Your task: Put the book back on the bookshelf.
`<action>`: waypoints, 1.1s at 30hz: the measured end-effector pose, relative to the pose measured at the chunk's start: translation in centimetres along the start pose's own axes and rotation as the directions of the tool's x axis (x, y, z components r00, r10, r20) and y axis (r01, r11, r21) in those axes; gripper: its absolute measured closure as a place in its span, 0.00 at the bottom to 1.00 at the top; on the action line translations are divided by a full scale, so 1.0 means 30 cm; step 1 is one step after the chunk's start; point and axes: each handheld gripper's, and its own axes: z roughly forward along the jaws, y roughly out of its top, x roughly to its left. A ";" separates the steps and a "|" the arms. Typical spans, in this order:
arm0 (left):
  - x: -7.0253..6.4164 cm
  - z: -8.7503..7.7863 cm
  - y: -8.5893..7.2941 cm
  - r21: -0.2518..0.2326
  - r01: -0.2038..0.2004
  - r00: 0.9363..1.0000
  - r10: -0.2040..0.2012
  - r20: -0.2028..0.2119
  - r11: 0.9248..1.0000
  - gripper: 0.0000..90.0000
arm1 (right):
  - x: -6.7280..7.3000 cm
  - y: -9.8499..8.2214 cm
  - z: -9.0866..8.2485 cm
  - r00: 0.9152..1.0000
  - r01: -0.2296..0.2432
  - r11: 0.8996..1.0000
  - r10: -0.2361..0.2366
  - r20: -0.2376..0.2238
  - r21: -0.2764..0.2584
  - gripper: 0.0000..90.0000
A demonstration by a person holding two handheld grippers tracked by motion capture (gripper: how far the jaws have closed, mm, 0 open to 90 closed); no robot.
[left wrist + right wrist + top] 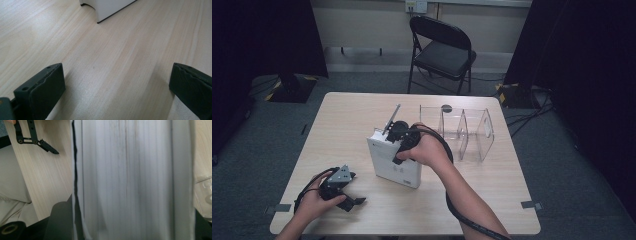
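Resting low on the wooden table (362, 107), nearest the camera and well to the near-left of the white box (393, 159): left gripper (353, 201), jaws standing wide apart and holding nothing, bare wood between the pads (42, 90) in the left gripper view, with a corner of the box at the top edge of that view.

Standing upright near the table's middle: the white box itself, apparently a thick stack of pages or a binder, judging by the fine vertical lines filling the right gripper view (125, 180). Looking stiff, fairly heavy and smooth-sided; likely to tip if pushed high, likely to slip if pinched lightly. Best hold judged to be across the narrow top edge, or low with both grippers on opposite faces.

Sitting at the top of the box: right gripper (396, 131), hand wrapped around it. Jaws seeming to straddle the top edge, but not possible to tell whether clamping or merely resting.

Standing just right of the box, apart from it: clear divider rack (464, 131), compartments empty, looking brittle.
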 end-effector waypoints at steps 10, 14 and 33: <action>0.001 0.000 0.000 -0.001 -0.003 1.000 0.003 0.000 1.000 0.00 | 0.012 0.008 -0.001 1.000 -0.028 0.998 0.029 -0.007 0.052 0.53; 0.001 0.000 0.000 -0.002 -0.004 1.000 0.004 0.000 1.000 0.00 | 0.010 0.010 -0.001 0.999 -0.032 0.998 0.033 -0.009 0.062 0.54; 0.006 0.003 0.000 -0.008 -0.011 1.000 0.011 0.012 1.000 0.00 | 0.007 -0.003 -0.031 0.995 -0.097 0.993 0.096 0.010 0.072 0.58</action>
